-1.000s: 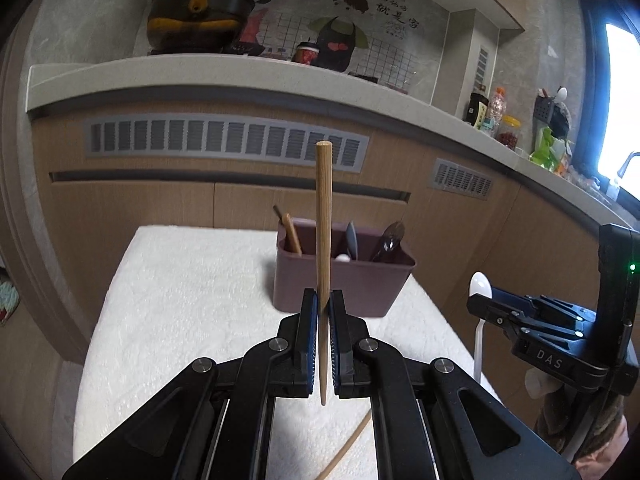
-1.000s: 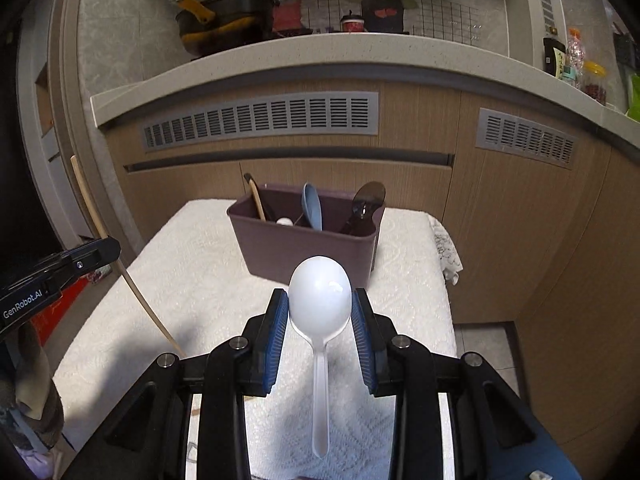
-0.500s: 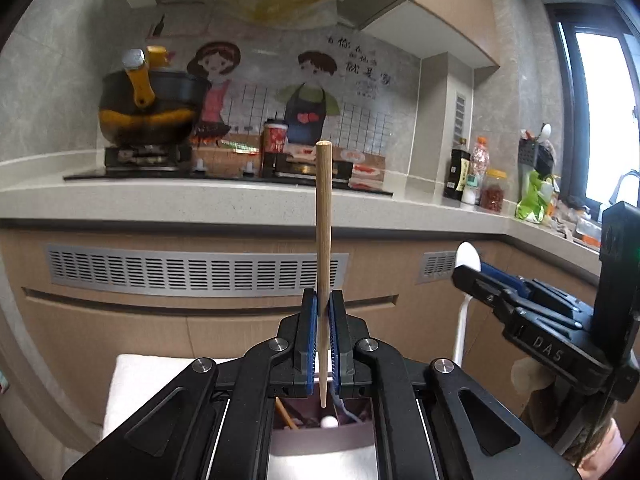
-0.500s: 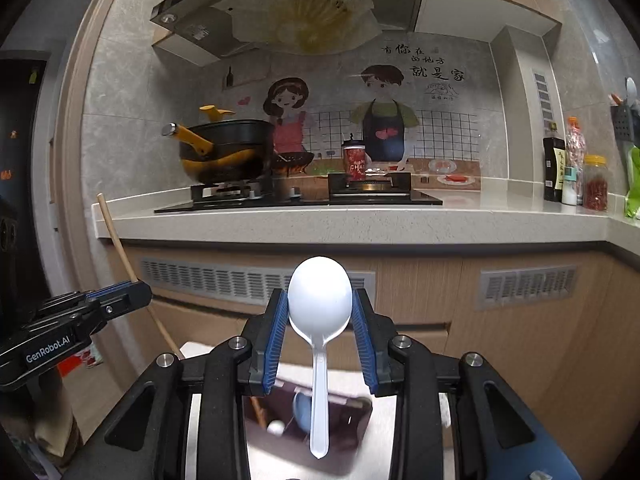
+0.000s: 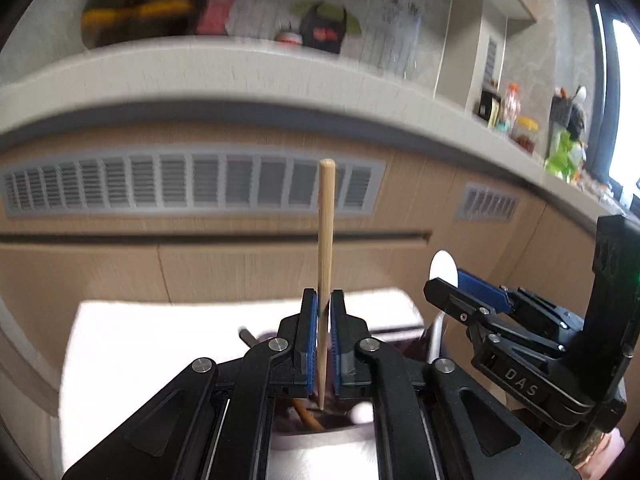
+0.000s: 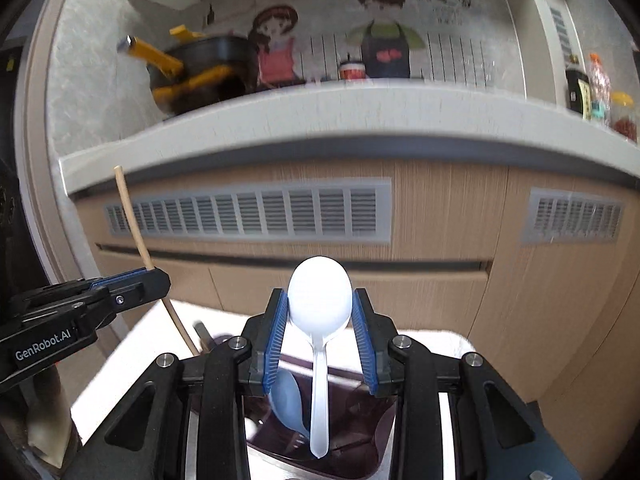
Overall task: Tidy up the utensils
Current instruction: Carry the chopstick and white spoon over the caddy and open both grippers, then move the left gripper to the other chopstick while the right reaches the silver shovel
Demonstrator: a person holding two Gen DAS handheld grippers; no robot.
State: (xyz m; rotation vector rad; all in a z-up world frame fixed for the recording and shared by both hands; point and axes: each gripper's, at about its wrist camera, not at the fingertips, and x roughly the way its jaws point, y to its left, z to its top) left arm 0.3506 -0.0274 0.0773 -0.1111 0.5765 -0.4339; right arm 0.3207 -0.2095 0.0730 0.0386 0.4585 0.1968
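Two grippers have tilted back down: left gripper (image 5: 324, 336) clamps a wooden chopstick (image 5: 325, 264), right gripper (image 6: 320, 336) a white plastic spoon (image 6: 320, 308), both now poised over the maroon utensil caddy (image 6: 360, 444) at lower frame, ready for dropping.

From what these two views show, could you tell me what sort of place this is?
Most likely a home kitchen: a black pot with yellow handles sits on the pale counter, bottles and jars stand at its right end, and a cartoon cook decal covers the tiled wall.
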